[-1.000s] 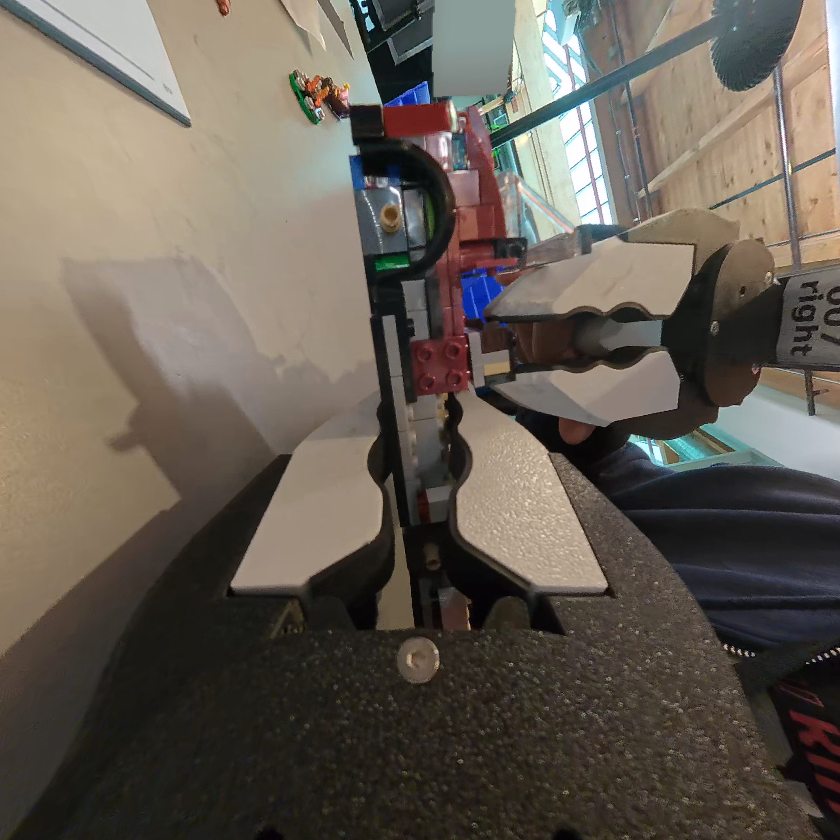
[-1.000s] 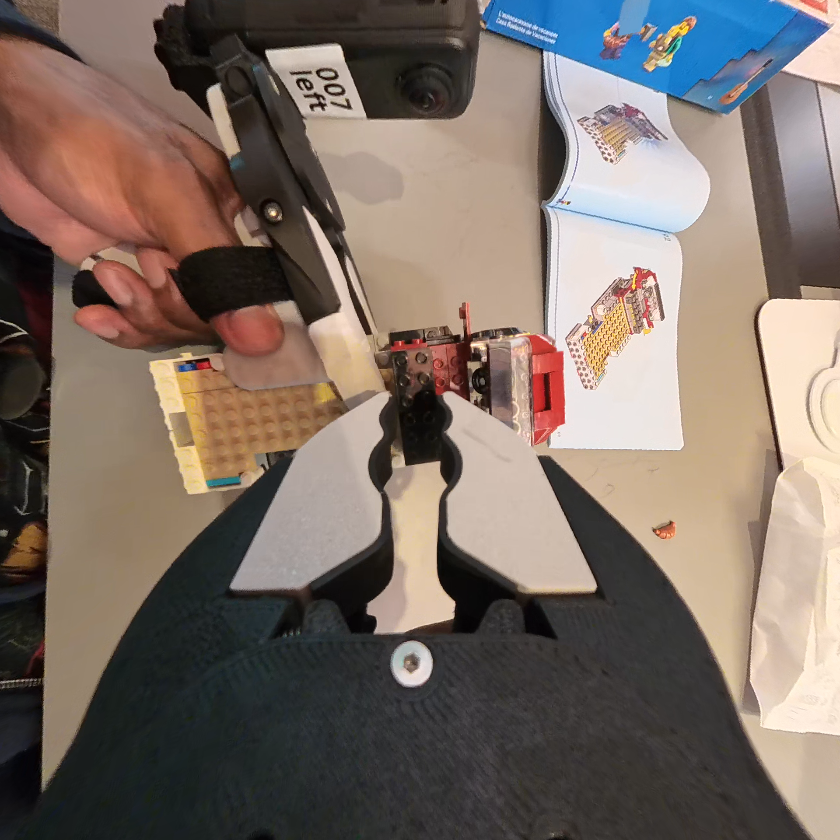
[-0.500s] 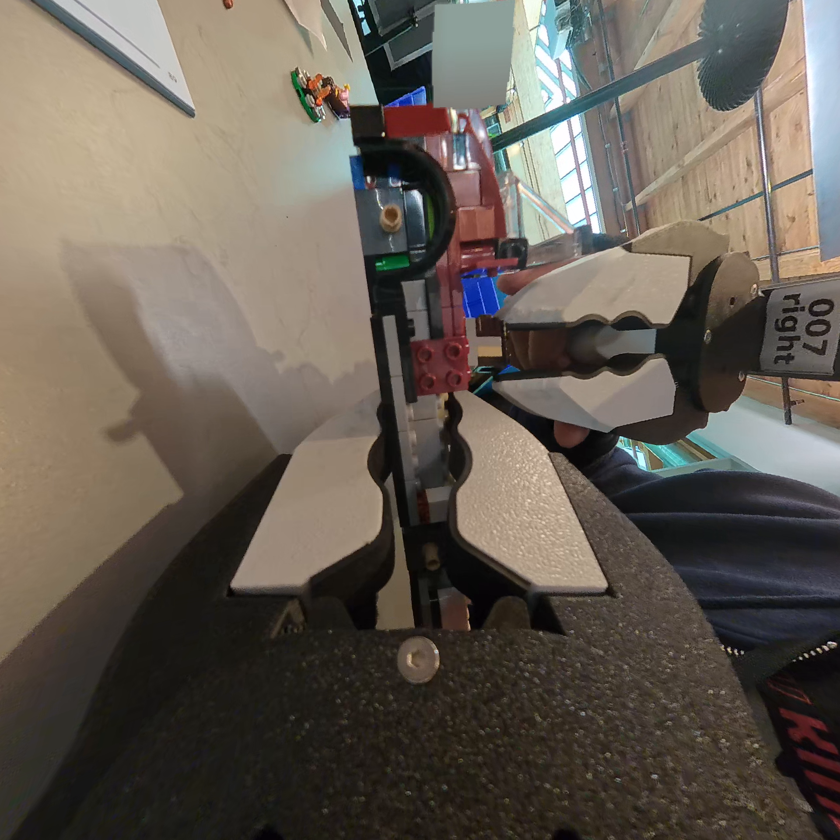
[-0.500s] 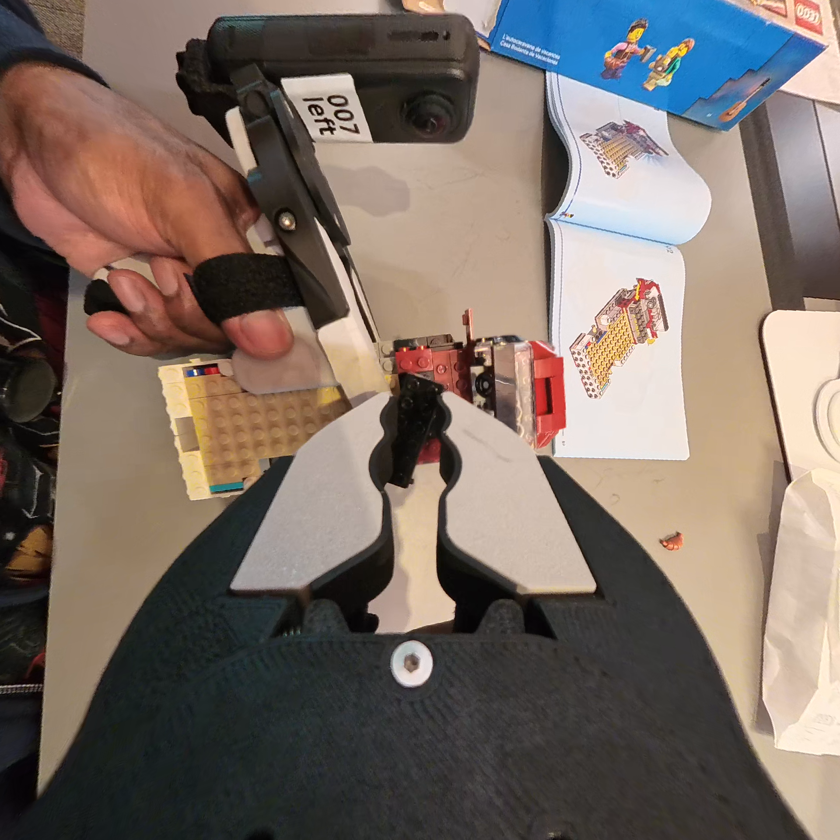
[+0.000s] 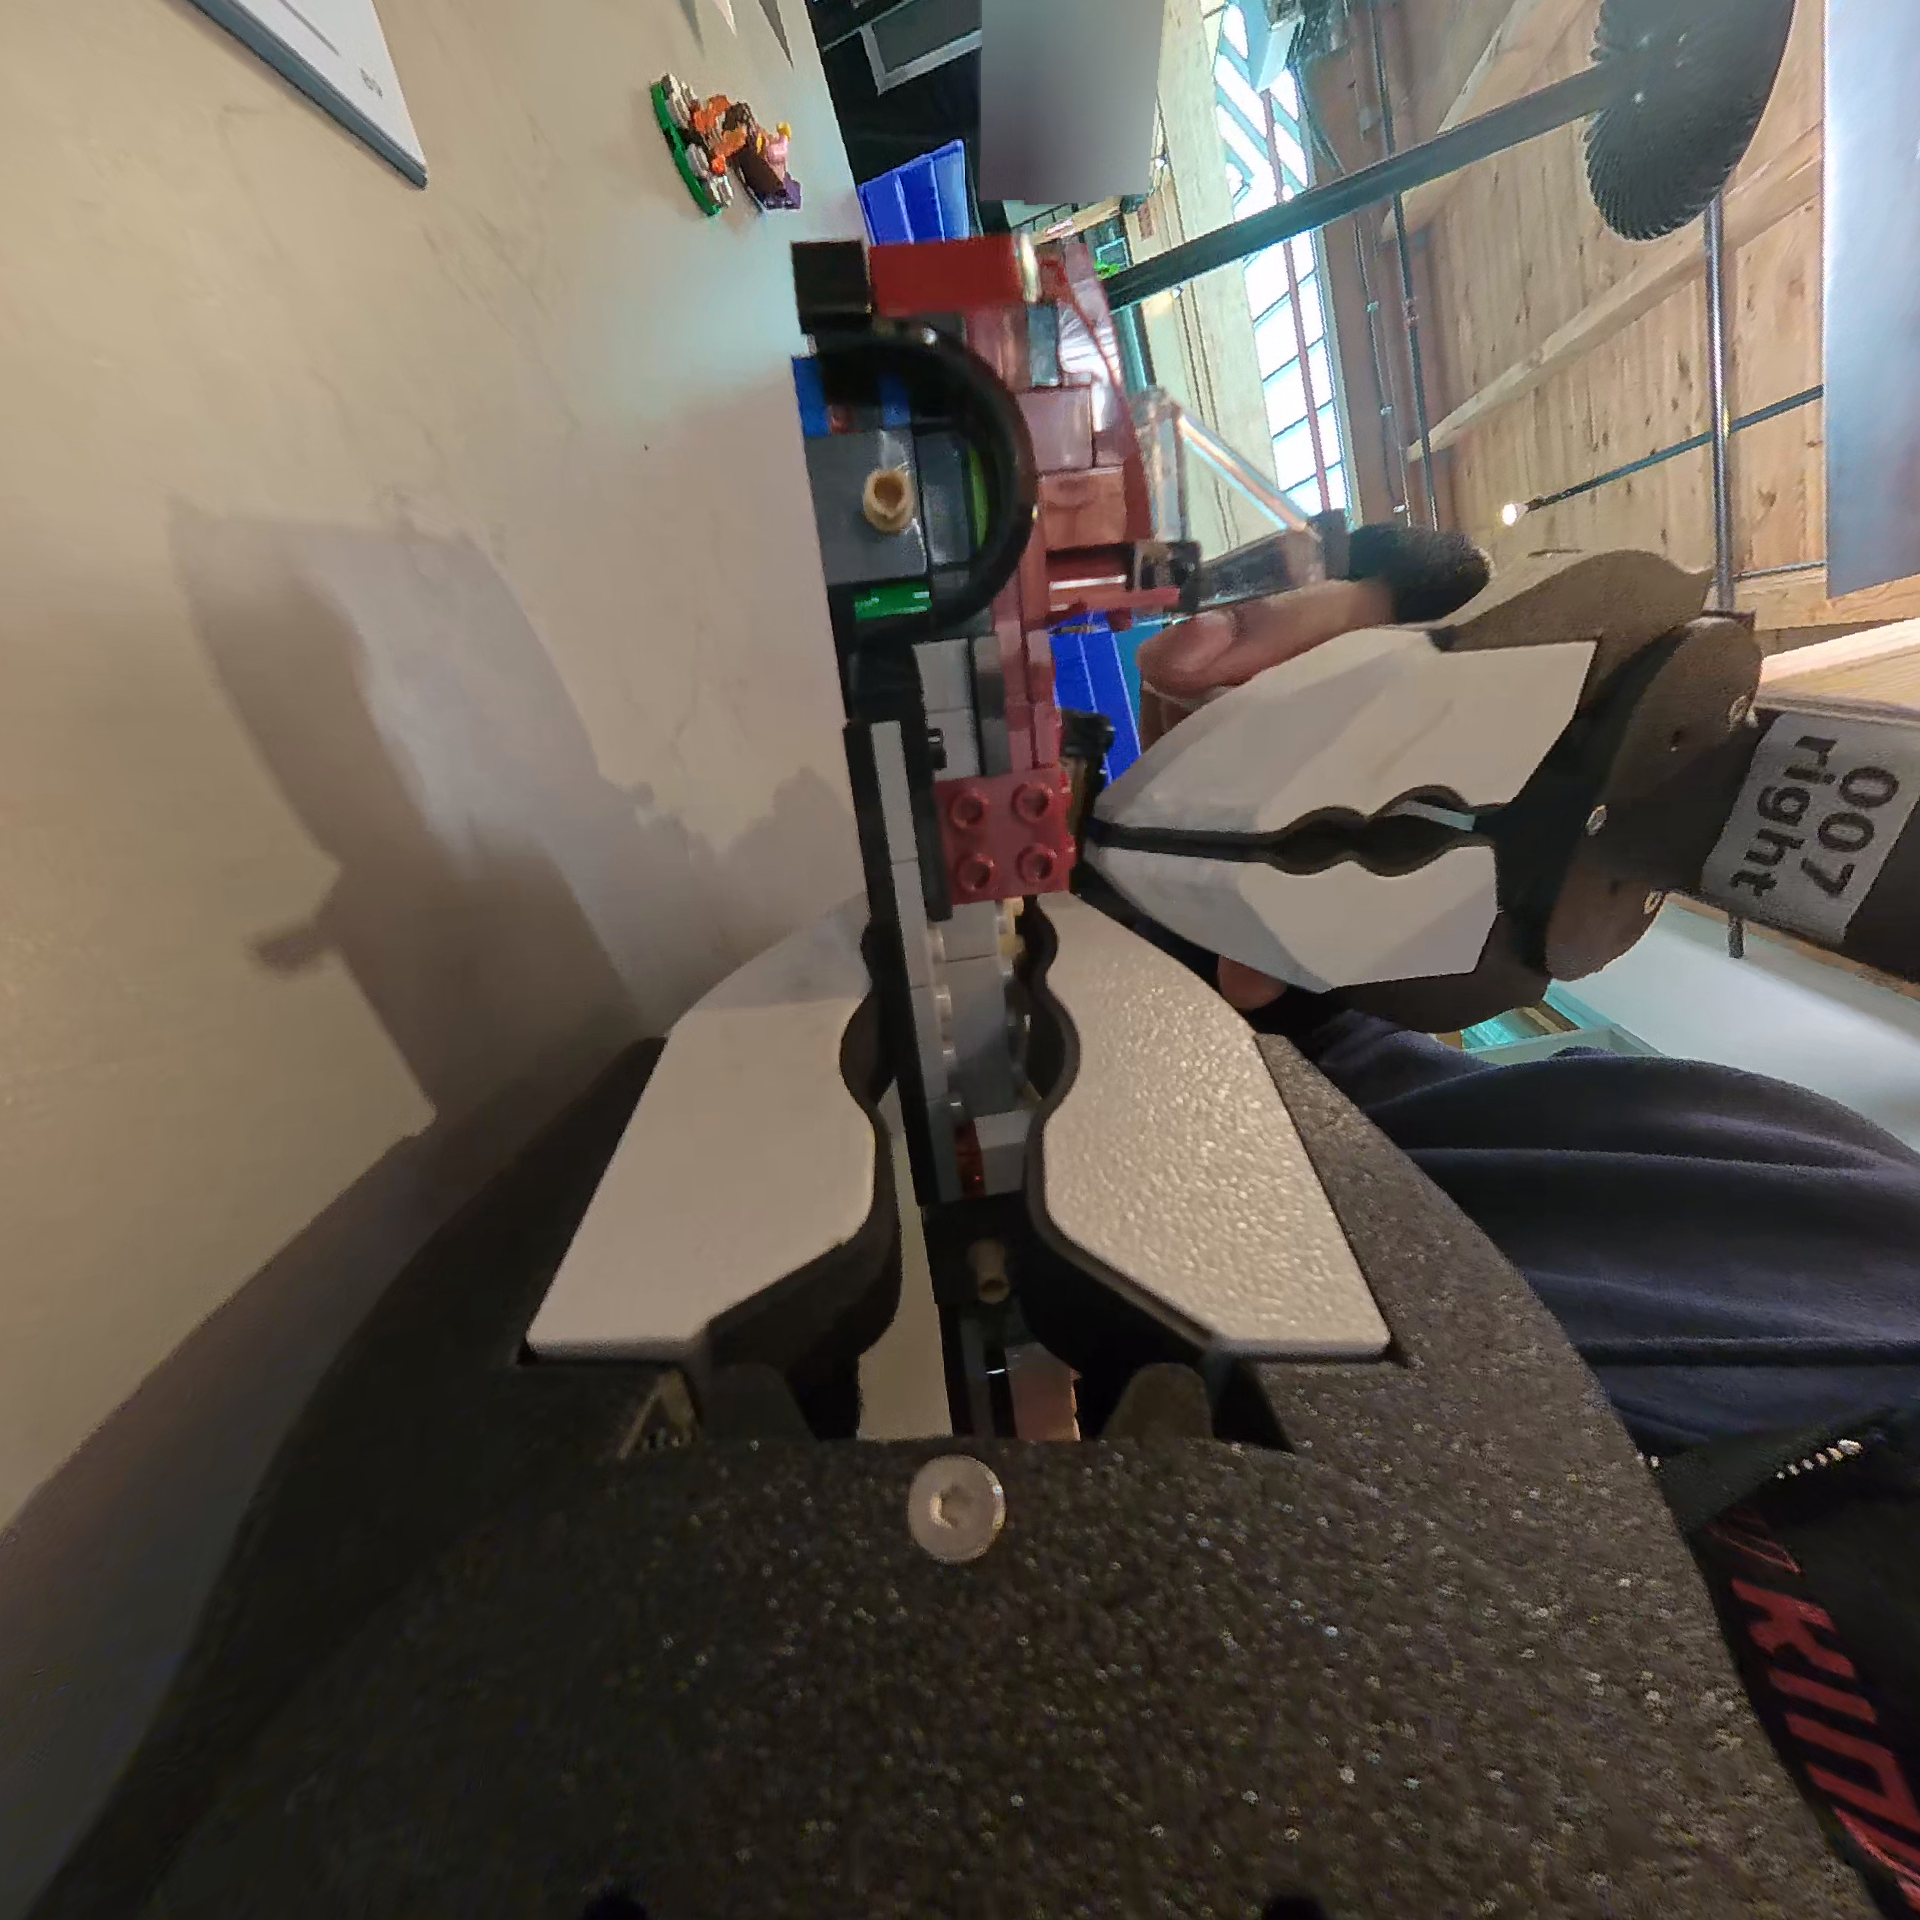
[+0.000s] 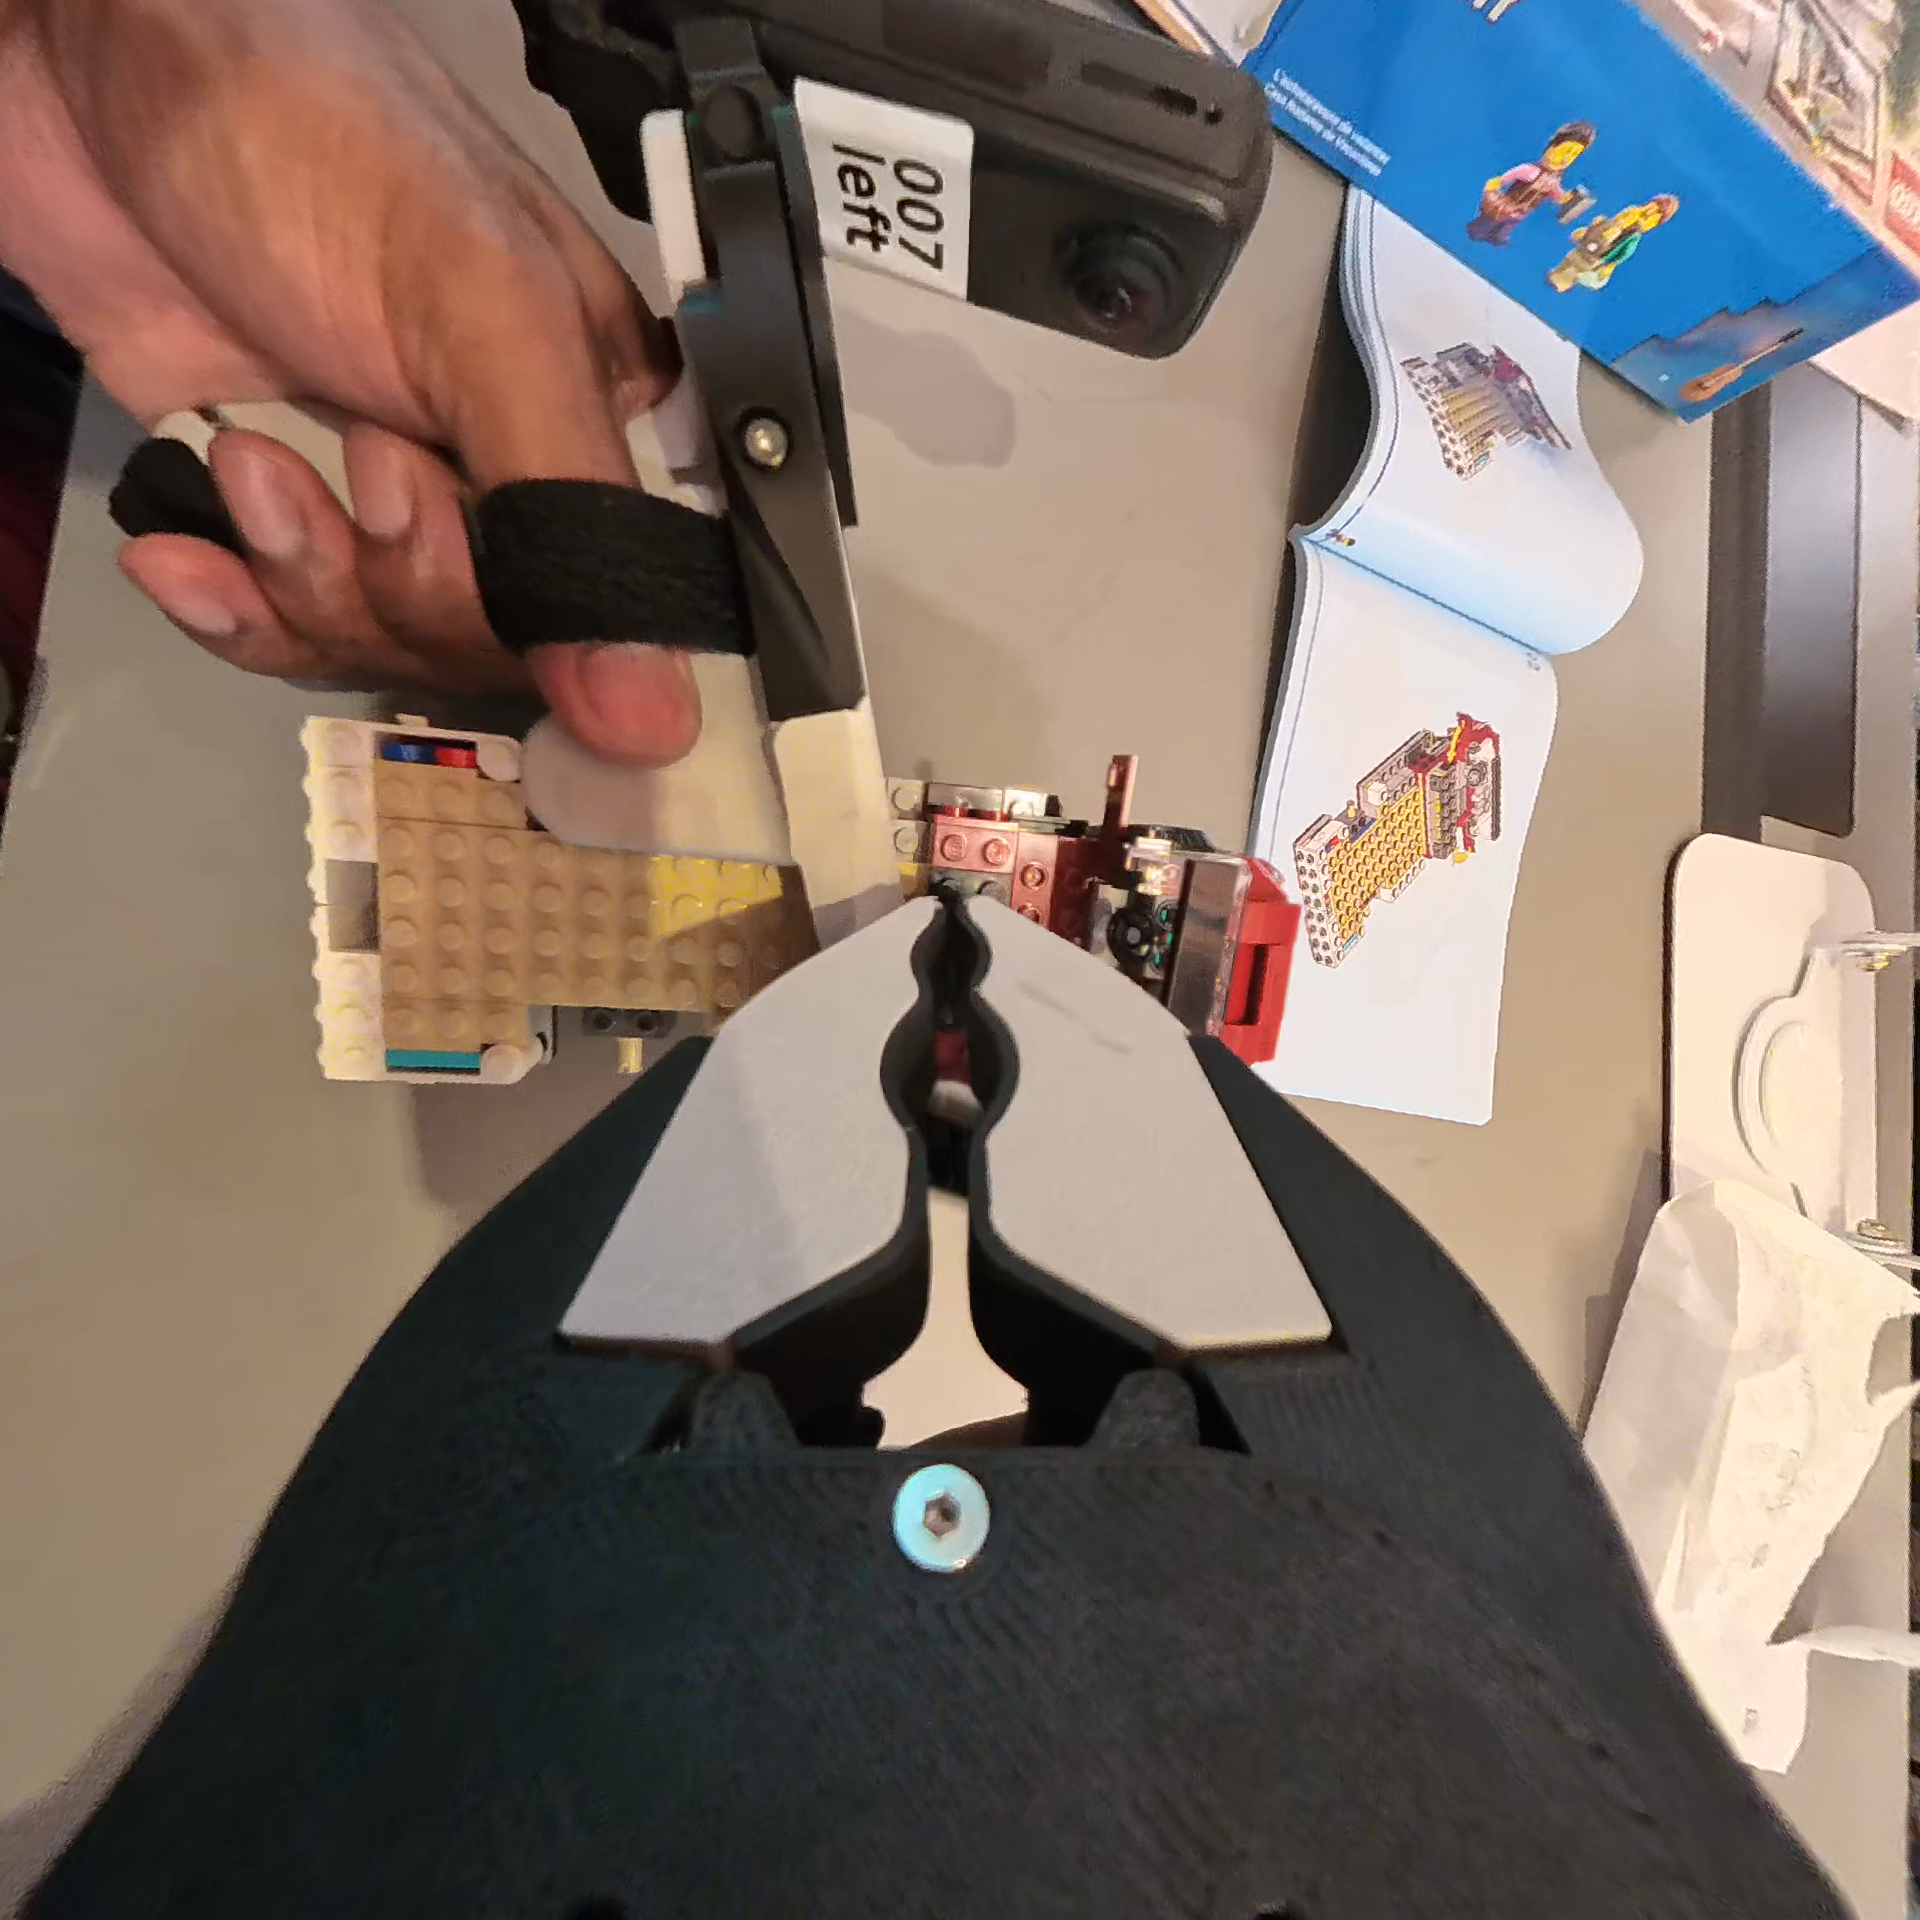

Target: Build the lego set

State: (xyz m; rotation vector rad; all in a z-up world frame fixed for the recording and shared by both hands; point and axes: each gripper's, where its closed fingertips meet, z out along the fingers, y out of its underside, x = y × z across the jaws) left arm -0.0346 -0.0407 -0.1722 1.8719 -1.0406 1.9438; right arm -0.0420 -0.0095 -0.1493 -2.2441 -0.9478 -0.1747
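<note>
Off to the left of my right tongs, my hand [image 6: 312,364] grips my left tongs [image 5: 956,935]. They are pinching the grey-and-black wall of the brick model [image 5: 966,1039], pads pressed on both faces, exactly as they were a second ago. The model's tan studded floor [image 6: 520,914] lies on the tabletop [image 6: 1091,520] under that hand. The change is at my right tongs [image 6: 948,909]. A moment ago they stood apart around a small black piece. Now they are pressed together, tip to tip, with nothing showing between the tips. The tips sit right against the model, just beside the dark red brick [image 5: 1003,836] and just ahead of my left tongs. I cannot tell for sure where the black piece ended up, though a small black bit [image 5: 1086,727] sits on the model just past the closed tips. Farther right of both tongs, well clear of them, the open booklet [image 6: 1434,727] and the blue box [image 6: 1610,156] lie where they were.
</note>
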